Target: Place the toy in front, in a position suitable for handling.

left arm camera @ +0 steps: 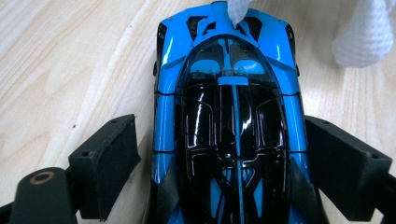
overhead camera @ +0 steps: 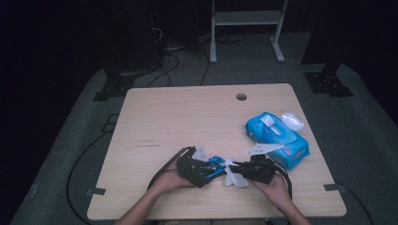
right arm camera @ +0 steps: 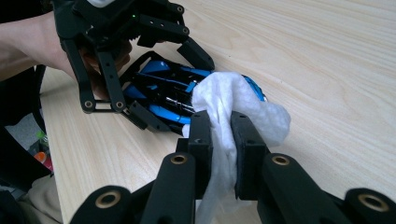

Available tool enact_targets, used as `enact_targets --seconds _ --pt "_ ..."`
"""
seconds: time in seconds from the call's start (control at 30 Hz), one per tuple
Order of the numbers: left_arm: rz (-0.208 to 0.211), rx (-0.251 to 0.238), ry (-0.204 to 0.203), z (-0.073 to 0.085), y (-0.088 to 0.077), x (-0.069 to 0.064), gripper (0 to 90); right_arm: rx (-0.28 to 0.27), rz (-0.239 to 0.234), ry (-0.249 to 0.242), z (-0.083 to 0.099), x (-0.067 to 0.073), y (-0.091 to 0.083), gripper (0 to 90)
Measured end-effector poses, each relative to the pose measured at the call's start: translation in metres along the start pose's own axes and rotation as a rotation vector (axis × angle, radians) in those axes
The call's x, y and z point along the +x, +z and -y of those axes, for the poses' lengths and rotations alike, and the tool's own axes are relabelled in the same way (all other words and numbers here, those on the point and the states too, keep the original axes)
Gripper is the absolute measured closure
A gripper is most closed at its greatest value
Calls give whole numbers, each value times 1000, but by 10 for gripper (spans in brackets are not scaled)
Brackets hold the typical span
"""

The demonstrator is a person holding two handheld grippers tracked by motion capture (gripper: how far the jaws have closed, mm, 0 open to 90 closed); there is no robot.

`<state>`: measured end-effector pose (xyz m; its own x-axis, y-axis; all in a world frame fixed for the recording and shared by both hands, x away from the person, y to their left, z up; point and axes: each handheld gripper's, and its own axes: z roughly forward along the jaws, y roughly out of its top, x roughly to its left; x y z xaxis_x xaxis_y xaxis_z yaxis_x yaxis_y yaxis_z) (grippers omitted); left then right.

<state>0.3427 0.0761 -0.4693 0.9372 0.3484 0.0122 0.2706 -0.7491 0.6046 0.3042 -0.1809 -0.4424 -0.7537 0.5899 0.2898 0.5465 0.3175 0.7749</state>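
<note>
The blue toy car [left arm camera: 229, 116] lies on the surface [overhead camera: 187, 117] near the front edge, between the released fingers [left arm camera: 345, 172] of the left gripper [overhead camera: 199, 169], which clear both flanks. The right gripper [right arm camera: 222, 154], fingers clenched on a white wipe [right arm camera: 233, 100], presses the wipe against the car's right-hand end. Risk: unclamped, the car may slide or rotate under wiping force. The wipe pack [overhead camera: 278, 138] lies far right.
</note>
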Motion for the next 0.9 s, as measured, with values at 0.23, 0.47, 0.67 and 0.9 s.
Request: enact_targets --seconds 0.23,0.47,0.67,0.9 --pt "4 24 -3 -10 5 -1 148 -8 1 20 2 -4 -2 790" --pt "3 19 22 -12 3 -2 258 -22 4 32 2 -7 -5 790" --pt "-8 19 44 -14 3 1 259 -33 19 42 2 -11 -11 790" --pt "-34 4 32 -22 2 17 271 -49 73 49 3 -23 -21 790"
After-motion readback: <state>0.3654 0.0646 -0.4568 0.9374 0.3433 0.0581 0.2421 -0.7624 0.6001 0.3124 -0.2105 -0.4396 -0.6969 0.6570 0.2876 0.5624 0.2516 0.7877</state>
